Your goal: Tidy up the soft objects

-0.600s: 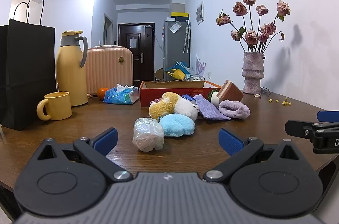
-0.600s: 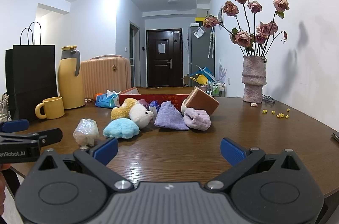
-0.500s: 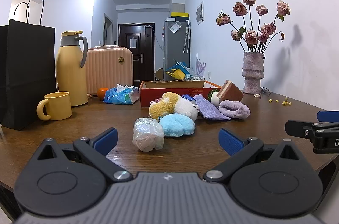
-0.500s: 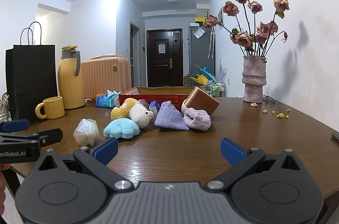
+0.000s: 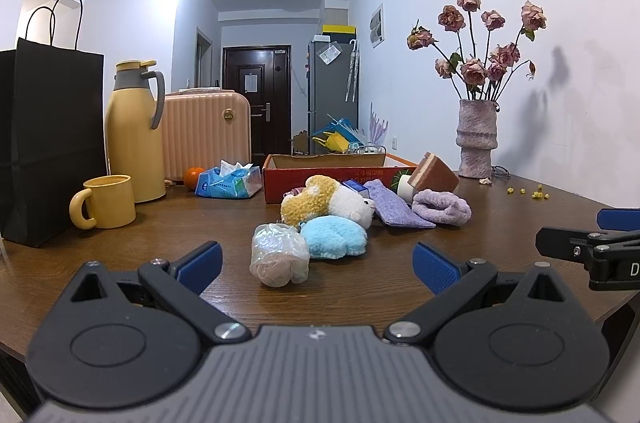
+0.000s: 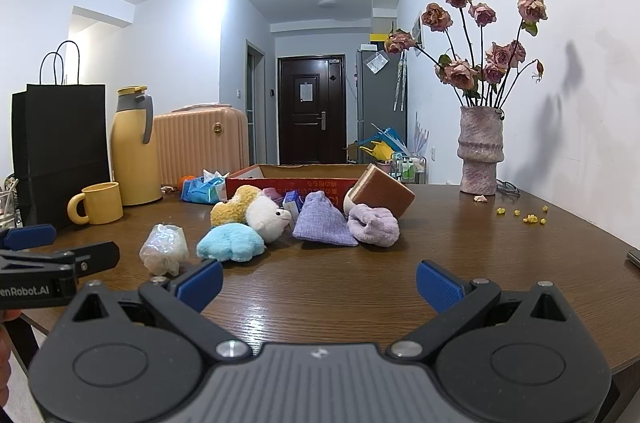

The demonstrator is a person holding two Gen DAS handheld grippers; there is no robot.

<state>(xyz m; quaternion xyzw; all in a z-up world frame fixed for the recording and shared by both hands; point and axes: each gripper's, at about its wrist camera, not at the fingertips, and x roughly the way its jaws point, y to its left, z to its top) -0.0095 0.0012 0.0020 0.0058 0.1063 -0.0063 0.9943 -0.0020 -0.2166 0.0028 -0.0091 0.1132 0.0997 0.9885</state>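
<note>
Left wrist | brown wooden table (image 5: 500, 219) | white walls | both tongs apart, empty

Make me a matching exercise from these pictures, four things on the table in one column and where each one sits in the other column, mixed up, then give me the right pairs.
Things
1. yellow ceramic mug
2. fluffy light blue plush paw
3. rough pinkish stone vase of dried roses
4. small orange fruit

Places
A. far right, near the white wall
B. between the peach ribbed suitcase and the blue tissue pack
C. beside the clear crinkled plastic bag, in front of the yellow and white plush sheep
D. in front of the tall yellow thermos jug, next to the black paper bag

Pairs: 1-D, 2-C, 3-A, 4-B
</note>
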